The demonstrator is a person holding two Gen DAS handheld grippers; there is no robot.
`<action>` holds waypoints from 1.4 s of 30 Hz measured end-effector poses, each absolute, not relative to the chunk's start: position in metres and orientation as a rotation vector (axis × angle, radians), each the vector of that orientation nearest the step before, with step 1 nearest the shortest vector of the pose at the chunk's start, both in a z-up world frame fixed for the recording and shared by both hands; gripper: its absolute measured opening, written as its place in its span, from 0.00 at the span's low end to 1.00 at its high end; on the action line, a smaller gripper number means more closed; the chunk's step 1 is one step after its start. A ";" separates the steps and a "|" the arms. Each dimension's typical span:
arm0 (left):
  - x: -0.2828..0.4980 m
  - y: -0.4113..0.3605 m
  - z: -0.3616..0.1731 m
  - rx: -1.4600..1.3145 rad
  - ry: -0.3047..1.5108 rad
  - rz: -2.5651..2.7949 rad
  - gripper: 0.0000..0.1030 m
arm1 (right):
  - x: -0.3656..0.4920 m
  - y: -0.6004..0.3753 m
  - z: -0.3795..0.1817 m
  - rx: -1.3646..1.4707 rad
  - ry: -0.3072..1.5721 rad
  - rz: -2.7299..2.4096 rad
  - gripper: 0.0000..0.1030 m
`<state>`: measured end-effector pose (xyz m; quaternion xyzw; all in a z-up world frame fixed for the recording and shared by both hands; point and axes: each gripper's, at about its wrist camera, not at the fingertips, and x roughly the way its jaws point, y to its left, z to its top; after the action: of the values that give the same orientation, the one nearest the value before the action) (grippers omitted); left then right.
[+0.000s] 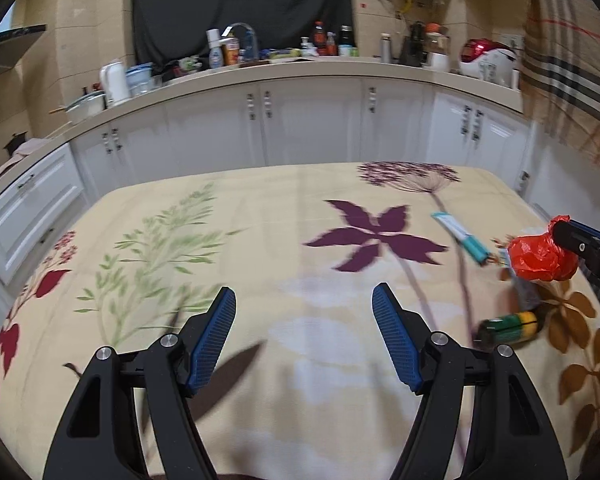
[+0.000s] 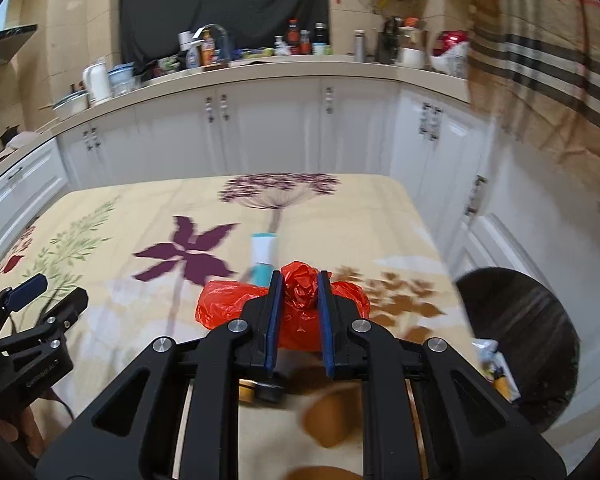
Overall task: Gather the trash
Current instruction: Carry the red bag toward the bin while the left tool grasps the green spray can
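My right gripper (image 2: 299, 284) is shut on a crumpled red plastic bag (image 2: 228, 300) and holds it above the floral tablecloth; the bag also shows in the left wrist view (image 1: 540, 258) at the right edge. A white and teal tube (image 1: 460, 236) lies on the cloth beyond it, also in the right wrist view (image 2: 262, 254). A small green and yellow bottle (image 1: 508, 328) lies on the cloth below the bag. My left gripper (image 1: 304, 300) is open and empty over the middle of the table.
The table (image 1: 220, 248) carries a cream floral cloth. A dark round bin (image 2: 528, 340) with a wrapper at its rim stands off the table's right edge. White cabinets (image 1: 312, 120) and a cluttered counter run behind.
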<state>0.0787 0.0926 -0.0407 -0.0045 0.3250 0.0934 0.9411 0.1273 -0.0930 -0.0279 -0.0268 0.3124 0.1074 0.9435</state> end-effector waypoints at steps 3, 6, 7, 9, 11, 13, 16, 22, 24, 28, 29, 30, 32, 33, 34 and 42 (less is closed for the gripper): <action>0.083 0.073 -0.041 0.004 0.669 0.148 0.67 | 0.124 -0.119 -0.030 -0.036 0.640 0.169 0.16; 0.086 0.052 -0.042 0.011 0.678 0.103 0.70 | 0.122 -0.146 -0.033 -0.015 0.642 0.119 0.16; 0.086 0.045 -0.042 0.013 0.680 0.090 0.70 | 0.121 -0.153 -0.034 -0.010 0.643 0.107 0.16; 0.087 0.032 -0.043 0.024 0.683 0.075 0.71 | 0.118 -0.169 -0.036 0.000 0.643 0.083 0.16; 0.089 0.020 -0.045 0.036 0.691 0.059 0.71 | 0.117 -0.181 -0.038 0.008 0.644 0.062 0.16; 0.091 0.008 -0.047 0.040 0.703 0.042 0.71 | 0.115 -0.195 -0.040 0.017 0.643 0.043 0.16; 0.094 -0.004 -0.050 0.045 0.717 0.027 0.72 | 0.112 -0.210 -0.043 0.032 0.641 0.024 0.16; 0.098 -0.031 -0.057 0.090 0.741 0.011 0.72 | 0.107 -0.235 -0.046 0.066 0.636 0.003 0.16; 0.100 -0.036 -0.058 0.103 0.749 0.007 0.72 | 0.106 -0.241 -0.047 0.078 0.638 0.001 0.16; 0.105 -0.043 -0.061 0.119 0.770 0.008 0.72 | 0.107 -0.247 -0.049 0.093 0.639 0.009 0.16; 0.107 -0.043 -0.062 0.117 0.778 0.006 0.72 | 0.107 -0.248 -0.049 0.094 0.638 0.012 0.16; 0.108 -0.044 -0.063 0.117 0.784 0.006 0.72 | 0.106 -0.247 -0.049 0.094 0.637 0.015 0.16; 0.109 -0.045 -0.064 0.119 0.793 0.008 0.72 | 0.107 -0.247 -0.048 0.094 0.637 0.021 0.16; 0.110 -0.045 -0.064 0.119 0.796 0.006 0.72 | 0.107 -0.247 -0.048 0.095 0.638 0.024 0.16; 0.110 -0.046 -0.065 0.120 0.799 0.002 0.72 | 0.107 -0.247 -0.048 0.096 0.638 0.026 0.16; 0.110 -0.046 -0.065 0.104 0.806 -0.023 0.68 | 0.107 -0.247 -0.048 0.097 0.640 0.028 0.16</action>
<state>0.1102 -0.0462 -0.0655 0.0507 0.3921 -0.0109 0.9185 0.1069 -0.2470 -0.0481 0.0479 0.3144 0.0138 0.9480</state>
